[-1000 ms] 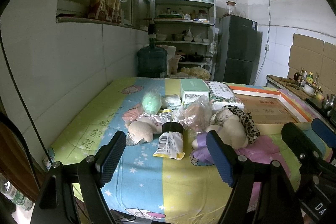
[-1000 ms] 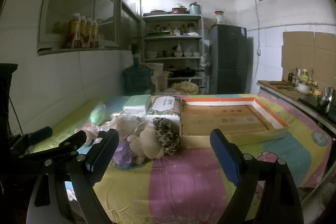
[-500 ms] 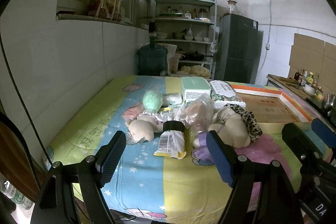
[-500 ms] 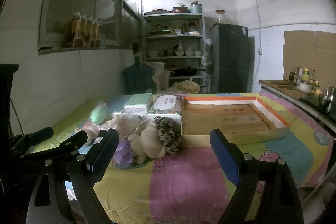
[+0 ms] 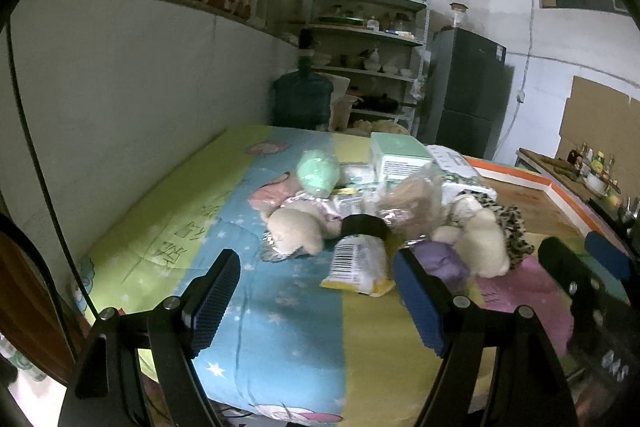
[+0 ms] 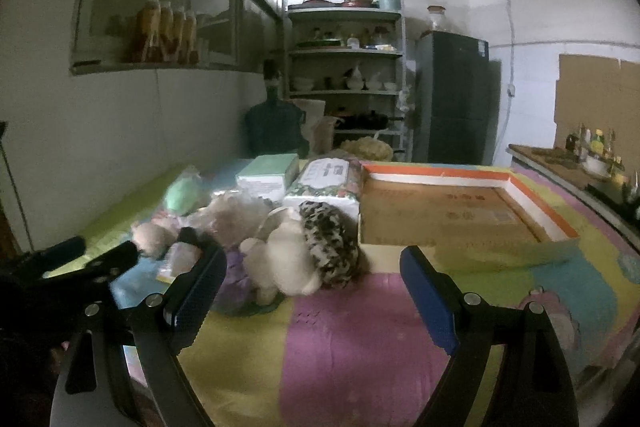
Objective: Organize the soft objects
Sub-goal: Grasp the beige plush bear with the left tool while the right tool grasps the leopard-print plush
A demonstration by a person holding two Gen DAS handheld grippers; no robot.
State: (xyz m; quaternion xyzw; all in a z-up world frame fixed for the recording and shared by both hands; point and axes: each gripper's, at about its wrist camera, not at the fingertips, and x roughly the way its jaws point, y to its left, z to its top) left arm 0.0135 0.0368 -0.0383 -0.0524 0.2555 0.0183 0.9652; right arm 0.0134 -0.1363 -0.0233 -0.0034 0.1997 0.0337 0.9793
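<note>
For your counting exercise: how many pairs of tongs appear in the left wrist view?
2: the left tongs open in the foreground, and the right tongs at the right edge, partly cut off.

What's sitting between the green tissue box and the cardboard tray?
A floral soft tissue pack lies between the green tissue box and the cardboard tray, clearest in the right wrist view.

White-walled kitchen: open shelving point(image 6: 346, 75), dark fridge point(image 6: 456, 95), water jug point(image 5: 302, 99).
</note>
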